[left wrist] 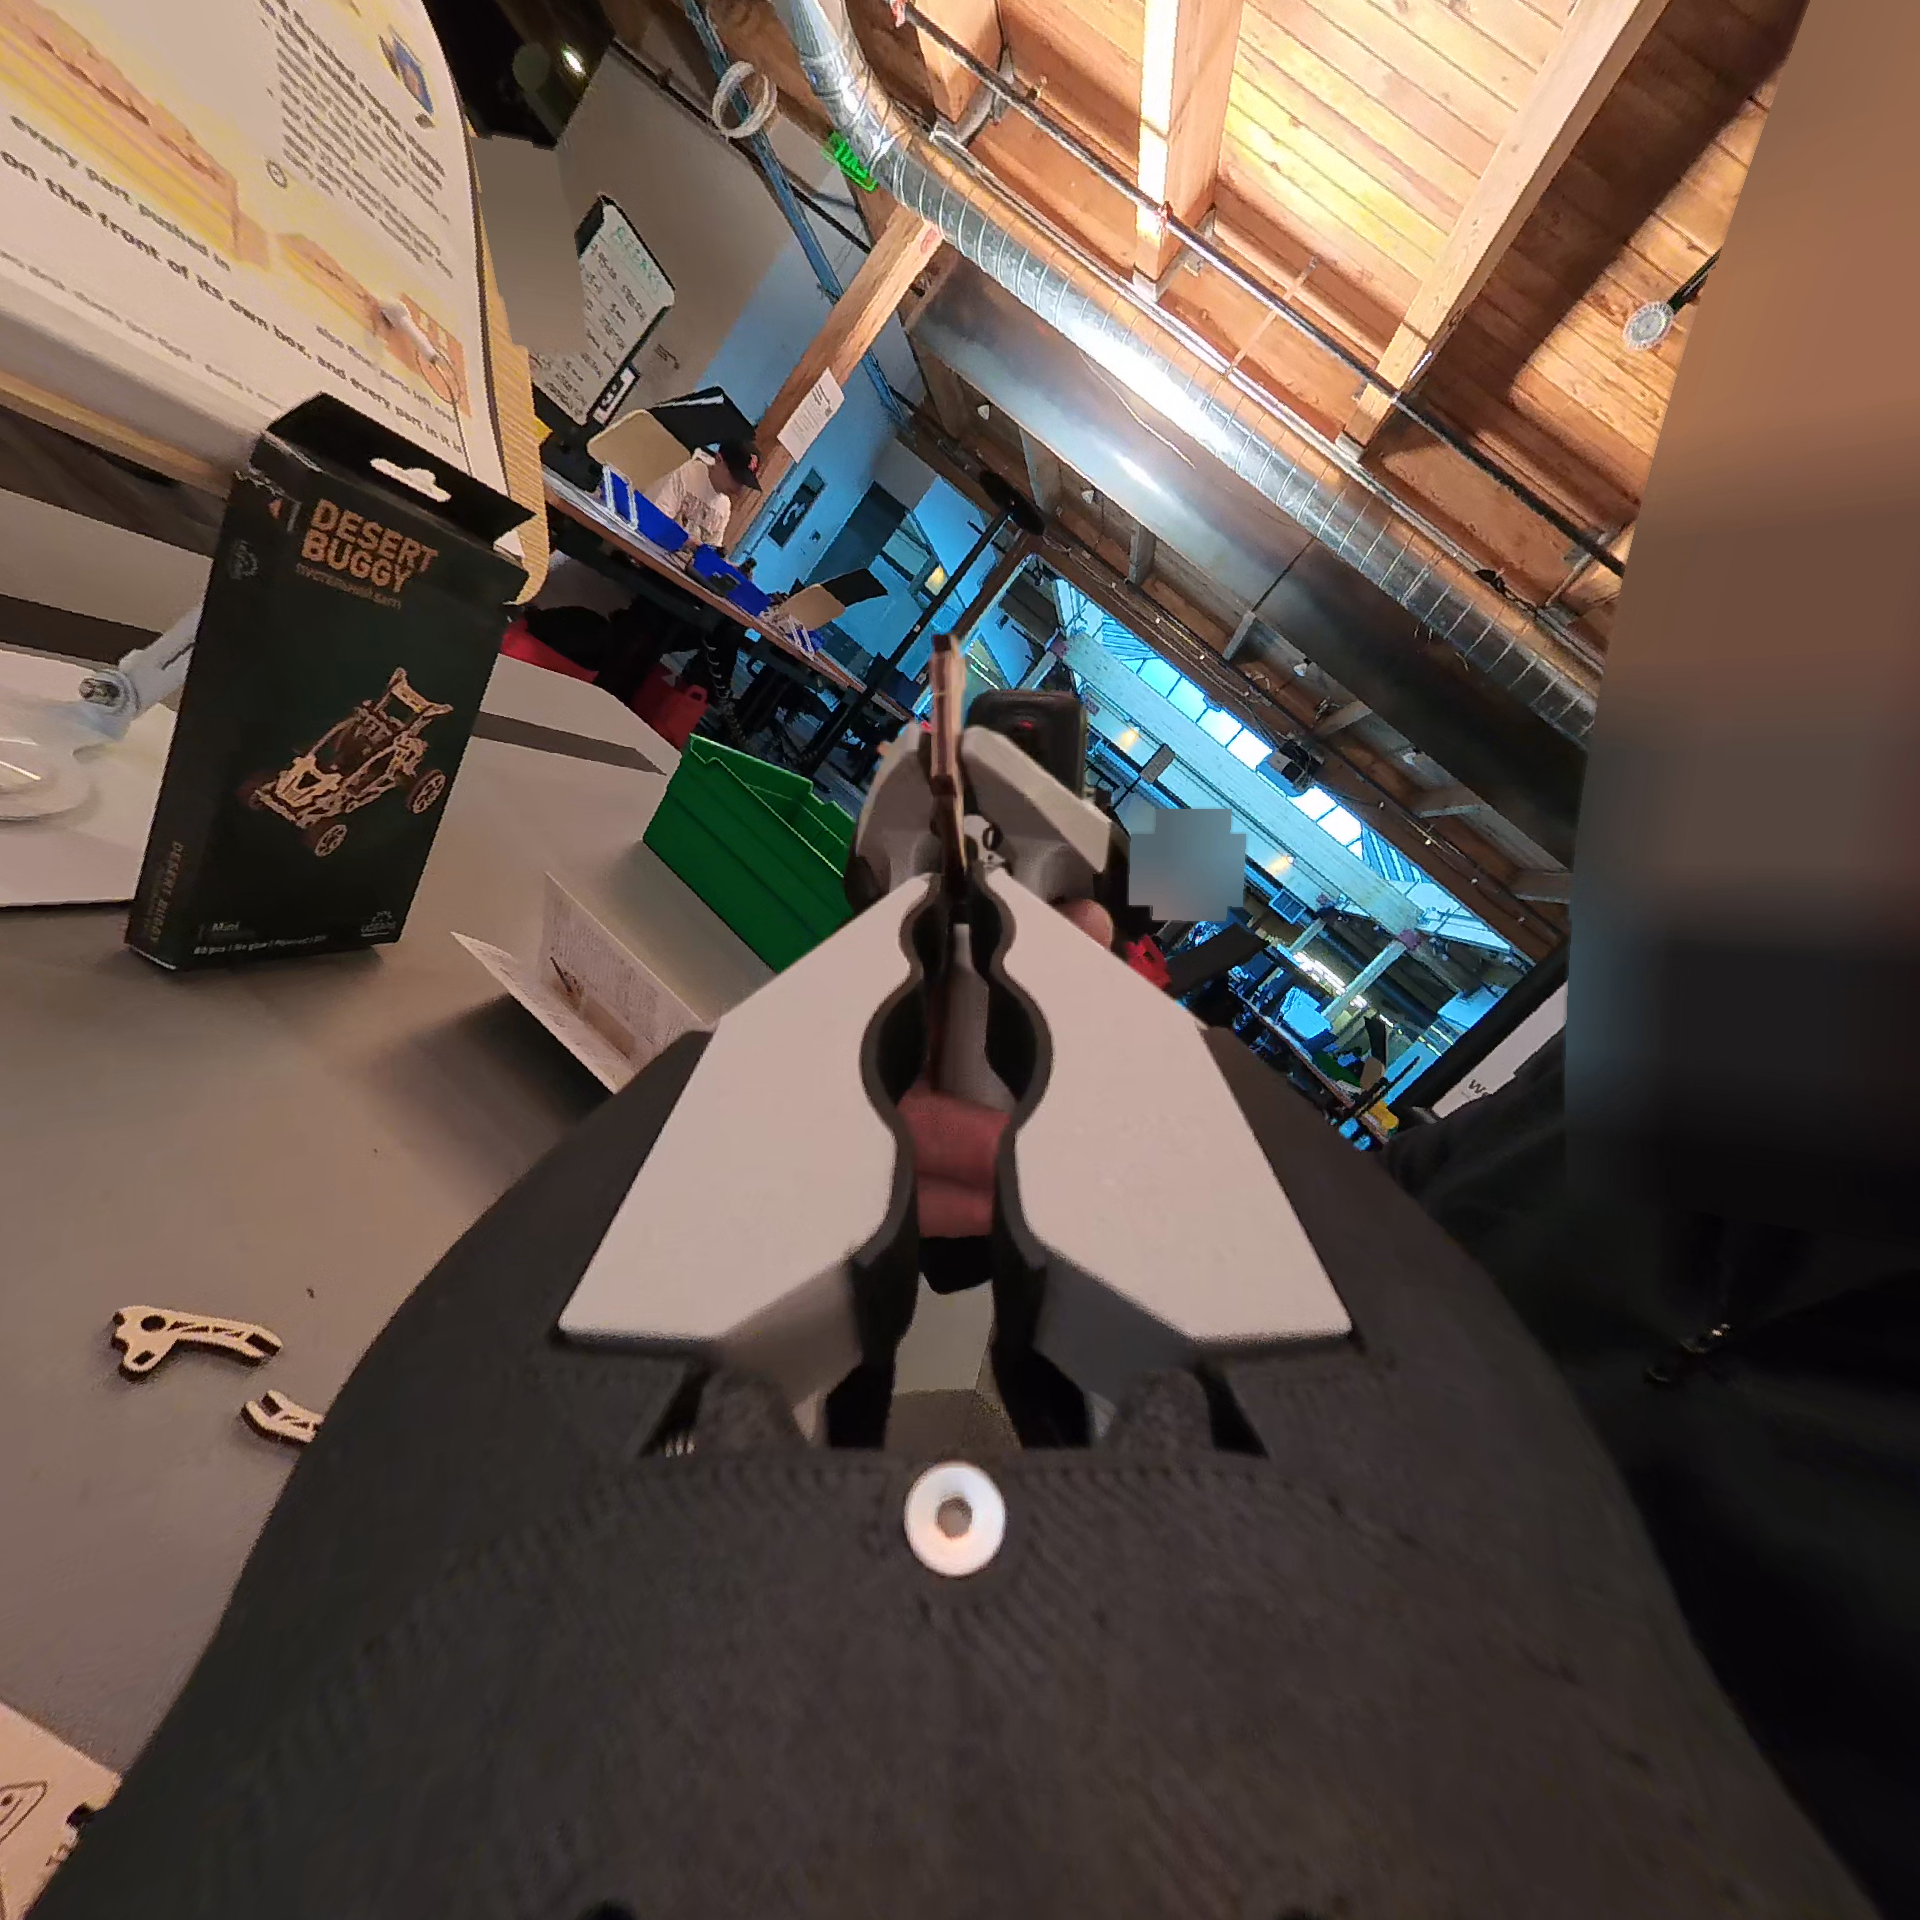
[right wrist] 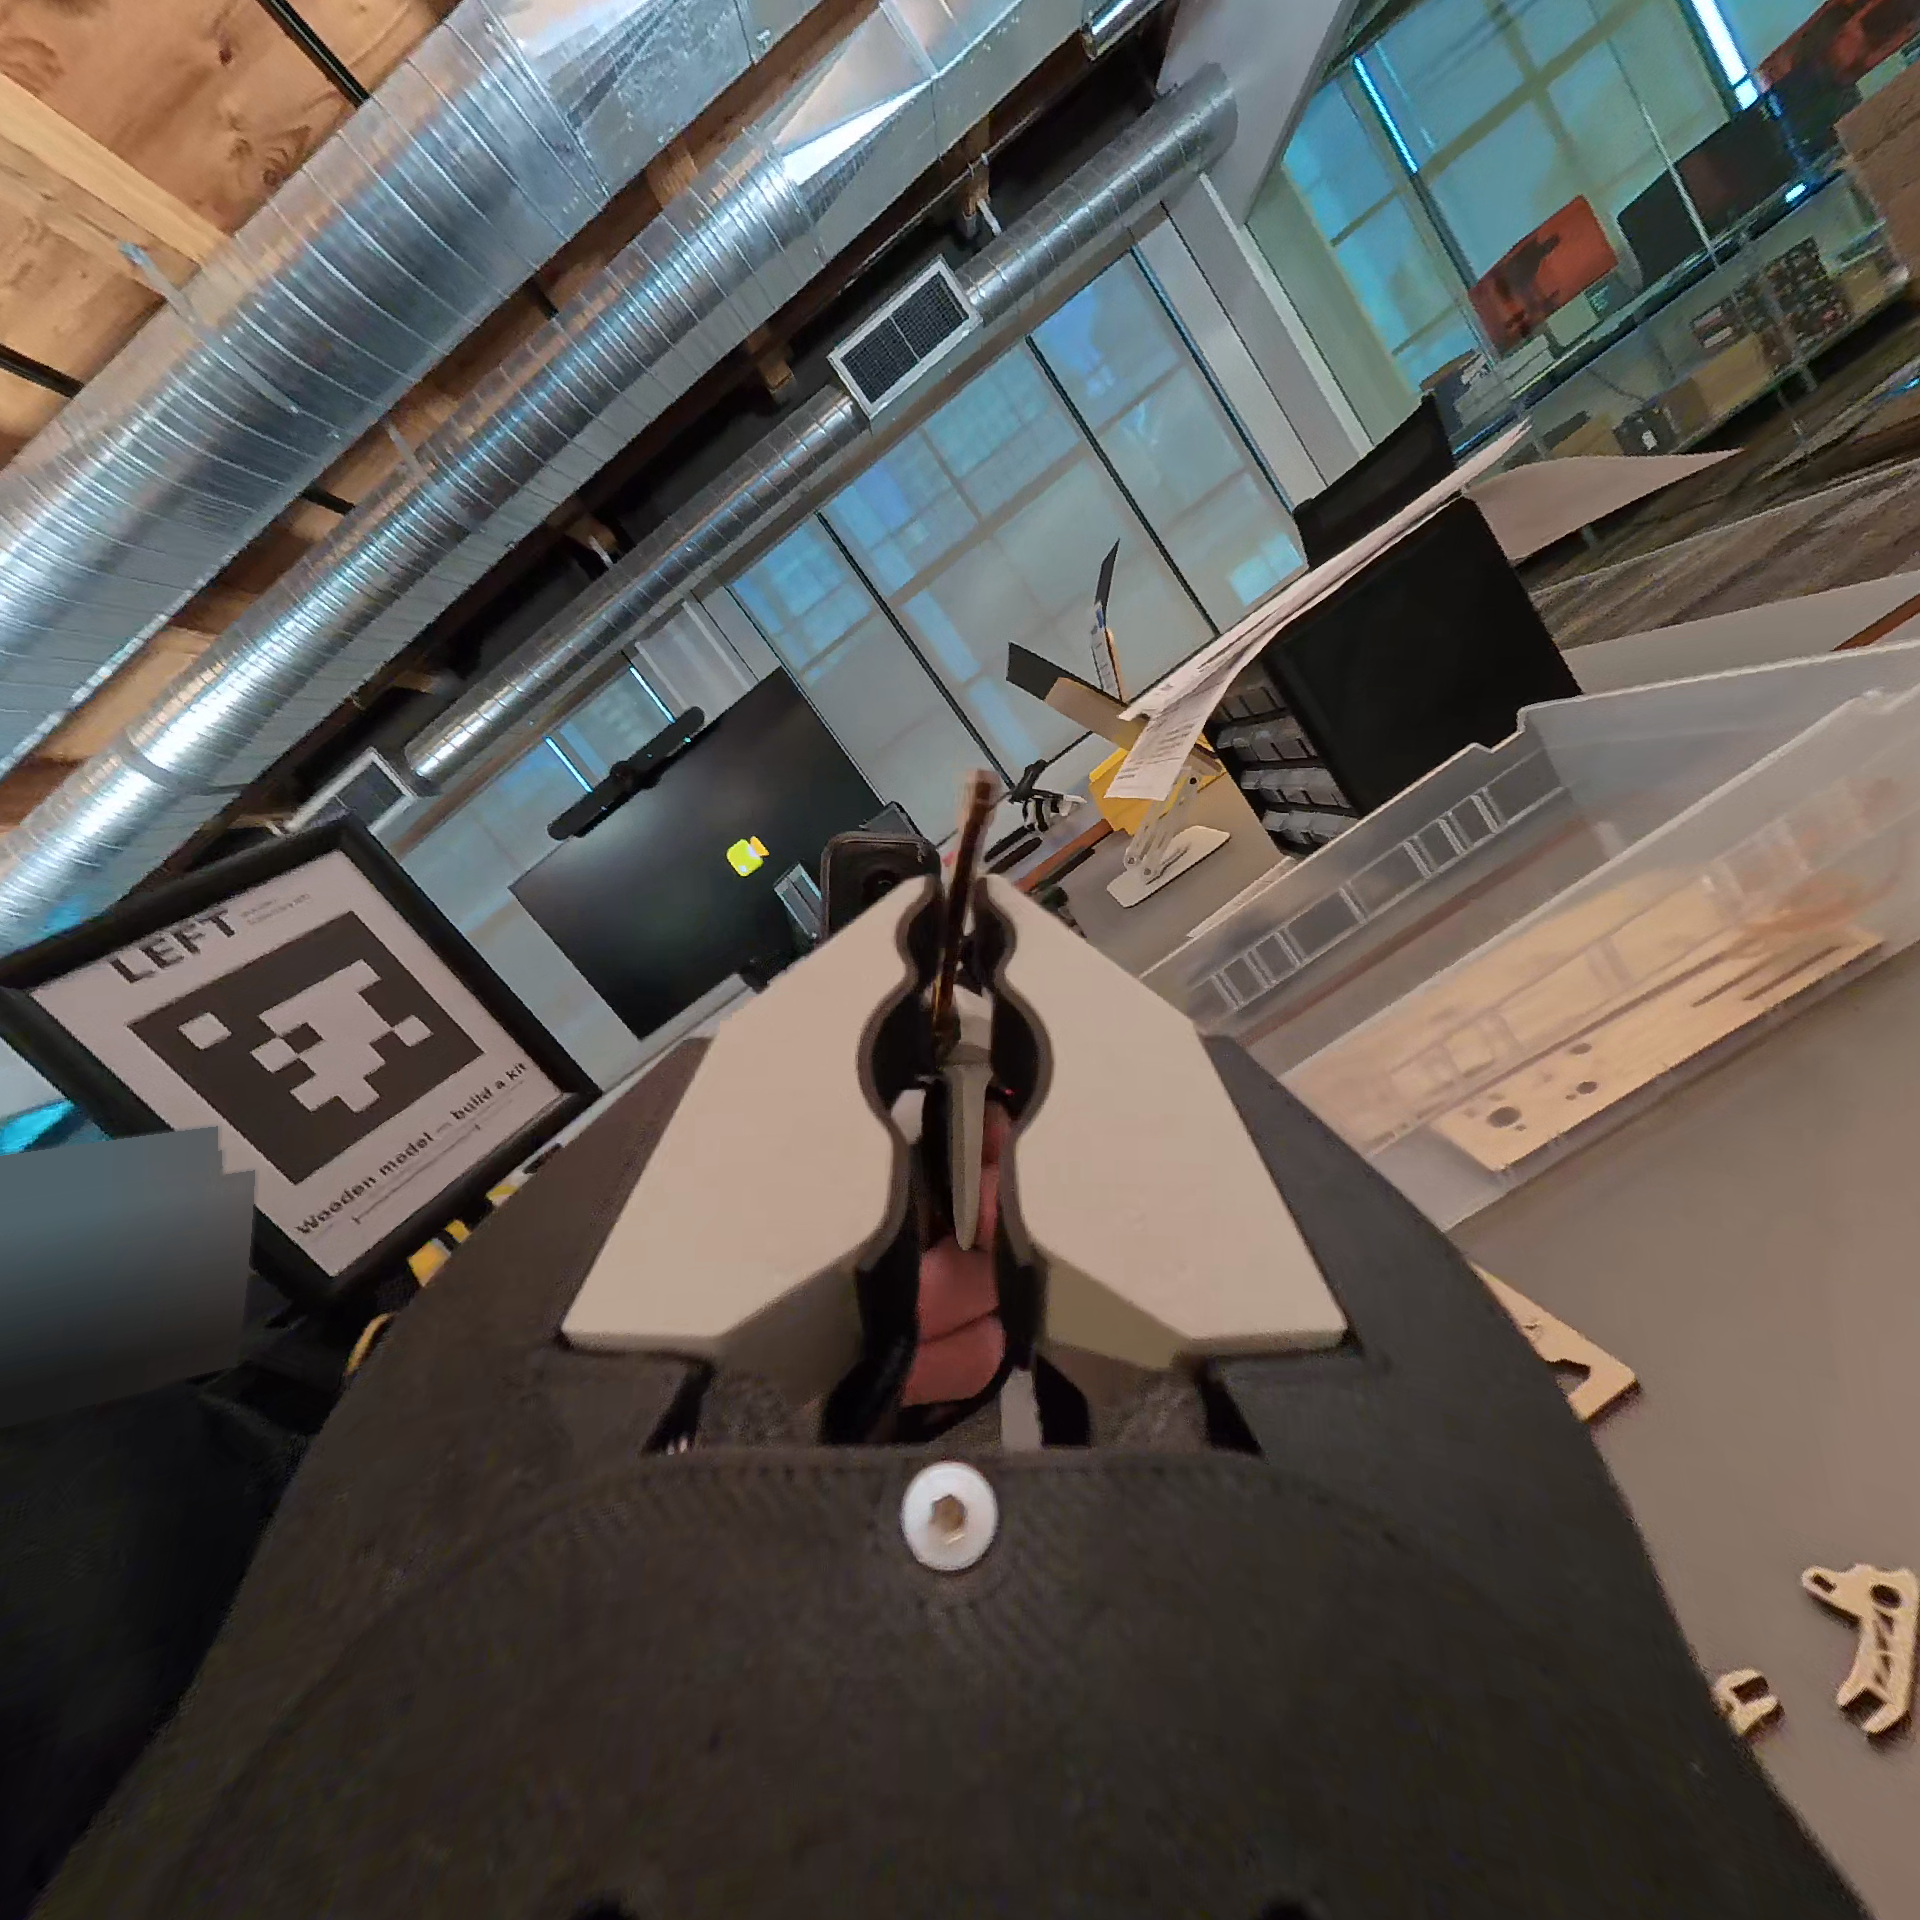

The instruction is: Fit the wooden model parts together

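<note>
Left wrist view: thin wooden part (edge-on, dark-edged) clamped between both claws.

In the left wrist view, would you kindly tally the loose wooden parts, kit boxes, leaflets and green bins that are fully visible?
Loose wooden parts: 2
Dark kit box: 1
Leaflet: 1
Green bin: 1
Total: 5
</note>
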Action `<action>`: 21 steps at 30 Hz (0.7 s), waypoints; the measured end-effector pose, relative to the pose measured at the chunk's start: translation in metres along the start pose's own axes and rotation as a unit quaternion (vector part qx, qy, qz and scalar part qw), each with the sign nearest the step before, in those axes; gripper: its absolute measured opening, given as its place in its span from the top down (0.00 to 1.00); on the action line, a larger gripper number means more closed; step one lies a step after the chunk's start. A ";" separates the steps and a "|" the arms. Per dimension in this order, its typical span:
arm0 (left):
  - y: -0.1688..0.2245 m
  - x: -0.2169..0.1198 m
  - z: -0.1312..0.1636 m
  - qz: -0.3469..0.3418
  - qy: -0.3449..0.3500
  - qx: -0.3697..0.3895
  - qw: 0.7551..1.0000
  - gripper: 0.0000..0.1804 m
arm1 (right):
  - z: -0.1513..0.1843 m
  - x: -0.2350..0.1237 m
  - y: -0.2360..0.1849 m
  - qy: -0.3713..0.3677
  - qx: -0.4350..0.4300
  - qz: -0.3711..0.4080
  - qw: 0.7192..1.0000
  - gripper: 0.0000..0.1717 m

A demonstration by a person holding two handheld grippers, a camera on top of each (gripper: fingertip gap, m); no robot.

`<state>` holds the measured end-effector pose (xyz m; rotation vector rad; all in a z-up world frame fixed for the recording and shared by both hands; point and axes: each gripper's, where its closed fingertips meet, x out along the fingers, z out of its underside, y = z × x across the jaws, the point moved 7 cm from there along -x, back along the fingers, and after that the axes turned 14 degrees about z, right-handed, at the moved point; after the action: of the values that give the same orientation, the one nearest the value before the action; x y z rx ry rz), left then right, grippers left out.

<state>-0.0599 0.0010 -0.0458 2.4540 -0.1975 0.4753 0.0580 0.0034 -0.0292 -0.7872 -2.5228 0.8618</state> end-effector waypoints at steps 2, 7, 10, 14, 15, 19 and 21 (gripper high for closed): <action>-0.002 -0.001 0.001 -0.008 0.003 0.000 1.000 0.99 | -0.001 0.001 -0.003 -0.003 -0.028 0.010 1.000 0.99; -0.010 -0.015 -0.005 -0.038 0.029 -0.020 0.999 0.81 | -0.002 -0.001 -0.021 0.020 -0.438 0.151 0.886 0.99; 0.000 -0.015 -0.011 0.002 0.037 -0.036 0.999 0.74 | 0.009 -0.001 -0.031 0.040 -0.701 0.200 0.683 1.00; 0.016 -0.011 -0.016 0.036 0.019 -0.067 0.997 0.68 | 0.015 -0.005 -0.029 0.056 -0.802 0.209 0.557 0.99; 0.018 -0.010 -0.015 0.030 0.011 -0.075 0.997 0.68 | 0.017 -0.006 -0.029 0.059 -0.816 0.206 0.537 0.99; 0.017 0.000 -0.007 0.000 -0.015 -0.101 0.995 0.73 | 0.032 -0.007 -0.032 0.065 -0.859 0.174 0.477 0.99; 0.013 0.002 -0.001 -0.017 -0.028 -0.111 0.993 0.83 | 0.038 -0.008 -0.032 0.065 -0.868 0.167 0.463 0.99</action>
<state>-0.0617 -0.0085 -0.0375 2.2497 -0.2187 0.3506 0.0334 -0.0390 -0.0380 -1.5812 -2.1600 -2.1691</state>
